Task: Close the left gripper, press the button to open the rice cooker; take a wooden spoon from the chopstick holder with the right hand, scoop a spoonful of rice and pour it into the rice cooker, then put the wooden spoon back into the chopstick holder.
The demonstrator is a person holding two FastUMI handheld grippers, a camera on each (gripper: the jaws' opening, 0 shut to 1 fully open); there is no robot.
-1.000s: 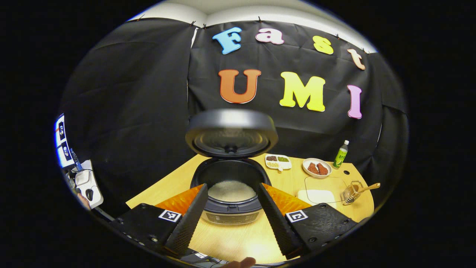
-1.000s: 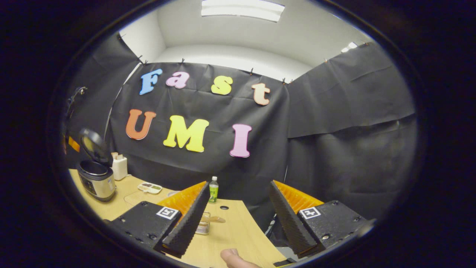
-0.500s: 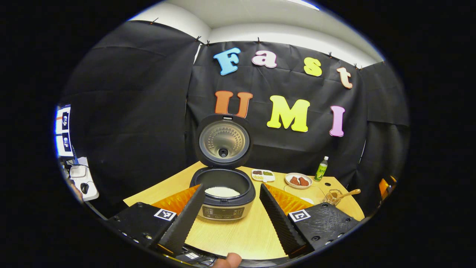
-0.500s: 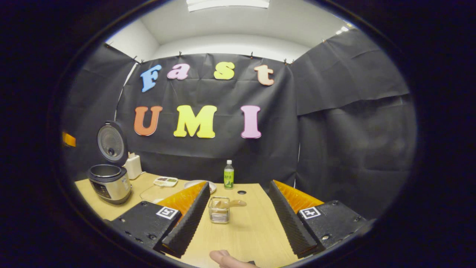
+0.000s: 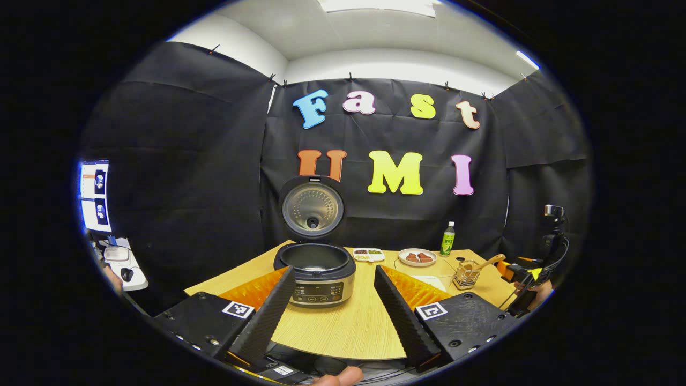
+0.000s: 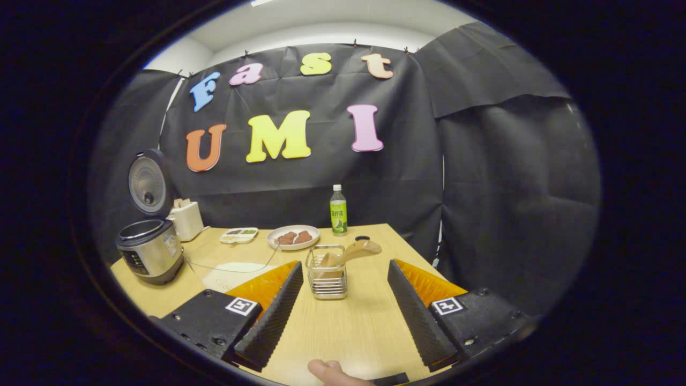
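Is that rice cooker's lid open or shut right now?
Open. The rice cooker's lid stands upright behind the pot, its inner side facing forward, and the pot's rim is uncovered.

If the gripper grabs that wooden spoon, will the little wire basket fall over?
It might. The chopstick holder is thin wire, so probably light, and the wooden spoon leans out over its rim, so a sideways tug could tip it. The spoon itself looks stiff. The open right gripper would likely do best lifting straight up.
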